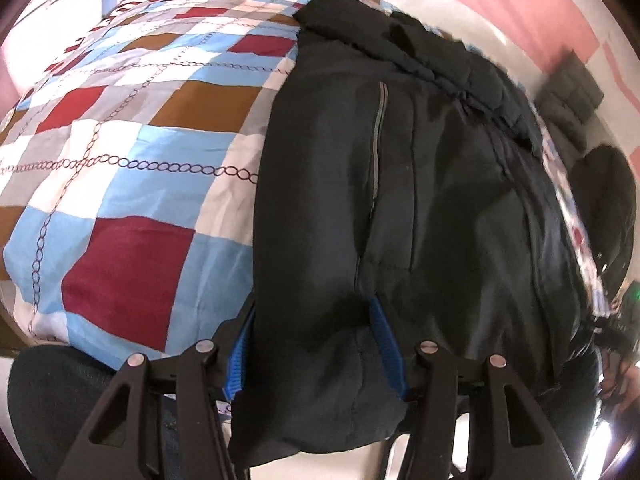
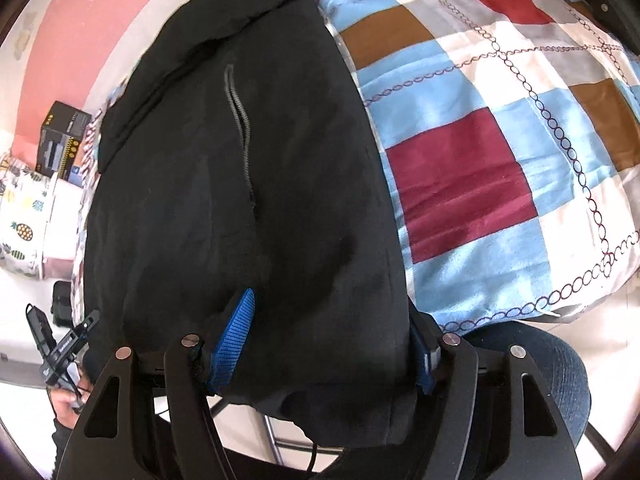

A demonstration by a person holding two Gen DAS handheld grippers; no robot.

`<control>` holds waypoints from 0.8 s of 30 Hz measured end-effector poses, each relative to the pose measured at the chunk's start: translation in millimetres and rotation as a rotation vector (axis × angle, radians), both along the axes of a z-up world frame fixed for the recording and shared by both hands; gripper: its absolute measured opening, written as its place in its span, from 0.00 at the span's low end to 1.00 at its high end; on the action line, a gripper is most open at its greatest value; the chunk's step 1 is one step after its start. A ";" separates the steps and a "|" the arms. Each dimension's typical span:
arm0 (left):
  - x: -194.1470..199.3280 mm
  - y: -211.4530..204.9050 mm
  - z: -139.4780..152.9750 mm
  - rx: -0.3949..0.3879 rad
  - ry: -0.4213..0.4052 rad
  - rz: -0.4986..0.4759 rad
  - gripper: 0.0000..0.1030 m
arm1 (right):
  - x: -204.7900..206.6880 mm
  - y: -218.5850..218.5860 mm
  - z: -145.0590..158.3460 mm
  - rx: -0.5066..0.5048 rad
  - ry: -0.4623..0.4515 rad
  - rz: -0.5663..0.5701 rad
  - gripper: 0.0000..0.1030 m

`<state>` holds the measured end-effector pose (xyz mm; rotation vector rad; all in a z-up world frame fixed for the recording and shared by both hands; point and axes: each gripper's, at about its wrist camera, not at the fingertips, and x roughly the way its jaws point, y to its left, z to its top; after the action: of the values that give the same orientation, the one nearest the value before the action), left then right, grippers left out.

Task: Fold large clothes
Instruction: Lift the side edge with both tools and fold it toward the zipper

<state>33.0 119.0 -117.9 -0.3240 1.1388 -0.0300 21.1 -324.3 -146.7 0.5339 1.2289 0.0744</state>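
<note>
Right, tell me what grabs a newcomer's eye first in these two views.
The black jacket dominates both views, lying lengthwise along one edge of the bed, its near hem bunched between the blue pads of the left tool and the right tool. Beside it spreads the checked quilt in red, brown, blue and white squares. A grey zipper runs down the jacket's upper face.

Black left claw (image 1: 316,344) with blue ribbed pads (image 1: 386,336); silver round pivot screws (image 1: 426,347); triangular cut-outs
</note>
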 end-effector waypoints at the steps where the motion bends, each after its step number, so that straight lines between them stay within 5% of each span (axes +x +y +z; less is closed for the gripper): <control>1: 3.0 1.0 -1.8 -0.004 0.013 0.000 0.54 | 3.1 0.0 0.7 0.003 0.000 -0.005 0.55; 4: 6.0 7.0 -2.9 -0.044 0.035 0.031 0.54 | 5.5 3.8 10.2 0.021 -0.036 0.005 0.32; 11: -3.6 6.2 15.5 -0.062 -0.008 0.015 0.17 | -0.5 9.1 26.7 0.028 -0.088 0.003 0.22; 24: -24.0 31.2 117.1 -0.200 -0.255 0.021 0.14 | -24.1 10.7 109.7 0.109 -0.317 0.044 0.17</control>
<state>9.0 150.2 -0.8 -0.4960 0.8805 -0.1635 -3.0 -313.6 -37.1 0.5658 0.9299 0.2551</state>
